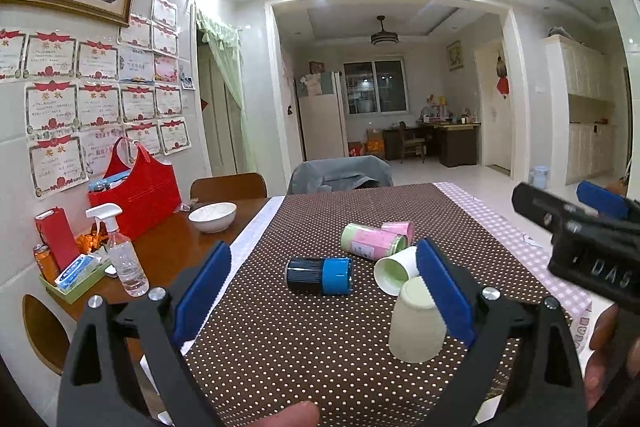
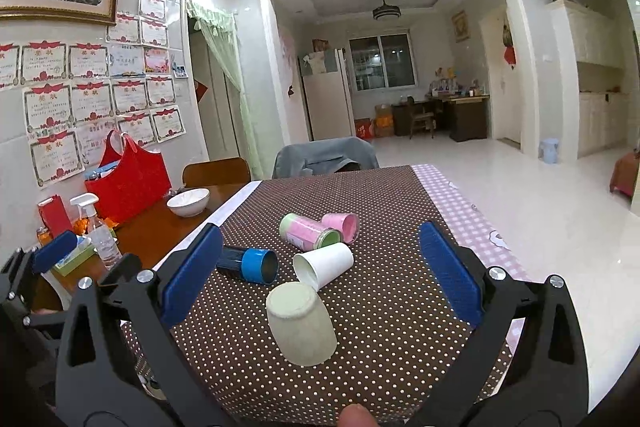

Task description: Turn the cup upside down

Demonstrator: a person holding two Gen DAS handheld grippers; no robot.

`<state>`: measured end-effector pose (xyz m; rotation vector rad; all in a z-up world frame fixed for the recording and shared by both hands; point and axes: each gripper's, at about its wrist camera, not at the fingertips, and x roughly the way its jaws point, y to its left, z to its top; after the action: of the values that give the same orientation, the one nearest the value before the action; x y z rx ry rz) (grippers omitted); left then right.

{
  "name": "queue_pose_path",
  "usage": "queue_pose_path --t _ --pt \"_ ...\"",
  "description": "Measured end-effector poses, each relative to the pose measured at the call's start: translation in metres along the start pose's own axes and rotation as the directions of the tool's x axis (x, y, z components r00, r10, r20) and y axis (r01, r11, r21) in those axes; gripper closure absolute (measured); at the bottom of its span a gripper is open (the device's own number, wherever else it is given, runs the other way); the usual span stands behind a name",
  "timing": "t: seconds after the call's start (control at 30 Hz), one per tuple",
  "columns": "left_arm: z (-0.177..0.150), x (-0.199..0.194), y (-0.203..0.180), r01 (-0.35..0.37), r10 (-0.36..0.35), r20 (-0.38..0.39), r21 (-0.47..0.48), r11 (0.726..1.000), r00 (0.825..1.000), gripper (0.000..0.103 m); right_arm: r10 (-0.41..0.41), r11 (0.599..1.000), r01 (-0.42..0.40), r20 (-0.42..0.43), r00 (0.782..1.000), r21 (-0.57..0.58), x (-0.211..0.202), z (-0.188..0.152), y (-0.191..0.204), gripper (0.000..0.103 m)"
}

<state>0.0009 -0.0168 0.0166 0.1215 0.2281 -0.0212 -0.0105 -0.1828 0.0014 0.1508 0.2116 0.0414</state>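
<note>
A pale green cup [image 1: 416, 327] [image 2: 300, 323] stands upside down on the brown dotted cloth [image 1: 300, 339] [image 2: 384, 307]. Behind it lie a white cup [image 1: 396, 269] [image 2: 326, 265], a dark cup with a blue rim [image 1: 320, 275] [image 2: 250, 263], a pink and green cup [image 1: 372, 241] [image 2: 308, 231] and a pink cup [image 1: 400, 229] [image 2: 342, 225], all on their sides. My left gripper [image 1: 324, 291] is open and empty, its right finger beside the green cup. My right gripper [image 2: 320, 267] is open and empty above the cups; it also shows at the right of the left wrist view [image 1: 584, 223].
On the wooden table at the left stand a white bowl [image 1: 212, 217] [image 2: 188, 201], a spray bottle [image 1: 122, 251] [image 2: 100, 227], a red bag [image 1: 136, 187] [image 2: 128, 179] and a green tray [image 1: 72, 283]. A chair with a grey jacket [image 1: 340, 175] [image 2: 324, 157] stands at the far edge.
</note>
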Motion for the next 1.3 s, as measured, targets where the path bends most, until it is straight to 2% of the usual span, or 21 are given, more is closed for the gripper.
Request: queue_pose_path --t 0.4,0.6,0.9,1.3 --pt "-0.001 -0.024 0.016 -0.038 0.041 0.037 -0.067 0.997 0.998 0.011 -0.032 0.999 0.033 0.019 0.999 -0.033 -0.023 0.000 0.008 0.006" --pt "0.002 -0.030 0.014 -0.046 0.049 0.050 -0.066 0.997 0.998 0.011 -0.051 0.998 0.052 0.024 0.998 -0.040 -0.029 -0.002 0.006 0.006" --pt "0.002 -0.030 0.011 -0.030 0.032 0.035 -0.070 0.997 0.999 0.011 -0.067 0.997 0.067 0.006 0.998 -0.042 -0.025 -0.004 0.003 0.006" --pt "0.000 -0.028 0.008 -0.046 0.047 0.020 -0.065 0.997 0.999 0.011 -0.070 0.997 0.069 -0.017 0.997 -0.040 -0.020 -0.006 0.001 0.006"
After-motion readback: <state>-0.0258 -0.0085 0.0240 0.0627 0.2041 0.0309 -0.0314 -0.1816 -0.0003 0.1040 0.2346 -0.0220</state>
